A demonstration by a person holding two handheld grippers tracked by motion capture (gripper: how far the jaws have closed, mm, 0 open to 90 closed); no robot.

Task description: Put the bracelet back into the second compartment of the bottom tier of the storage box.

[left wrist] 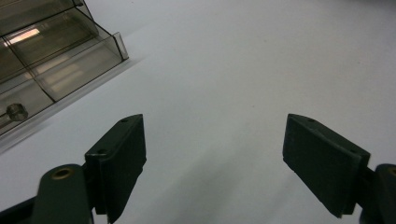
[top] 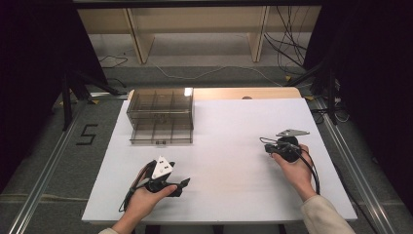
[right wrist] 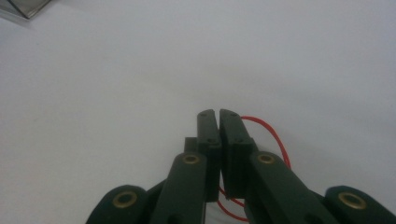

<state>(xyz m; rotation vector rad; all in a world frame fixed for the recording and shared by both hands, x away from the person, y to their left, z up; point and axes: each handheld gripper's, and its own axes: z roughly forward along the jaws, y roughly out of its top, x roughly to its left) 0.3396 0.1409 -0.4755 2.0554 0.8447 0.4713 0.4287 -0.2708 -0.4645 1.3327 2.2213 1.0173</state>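
My right gripper [right wrist: 218, 114] is shut, its jaws pressed together low over the white table. A thin red loop [right wrist: 273, 135], like a rubber band, curves out from the tip of its right-hand jaw and shows again low between the jaws, so it looks pinched there. In the high view the right gripper [top: 267, 145] sits at the table's right, pointing left. My left gripper [left wrist: 212, 158] is open with nothing between its pads, above bare table. From above, the left gripper [top: 184, 184] is near the front edge, pointing right.
A smoky clear drawer box [top: 160, 114] stands at the back left of the white table [top: 229, 165], its lowest drawer pulled out toward me. That drawer box [left wrist: 51, 60] lies up and left of the left jaws. Shelving and cables lie beyond the table.
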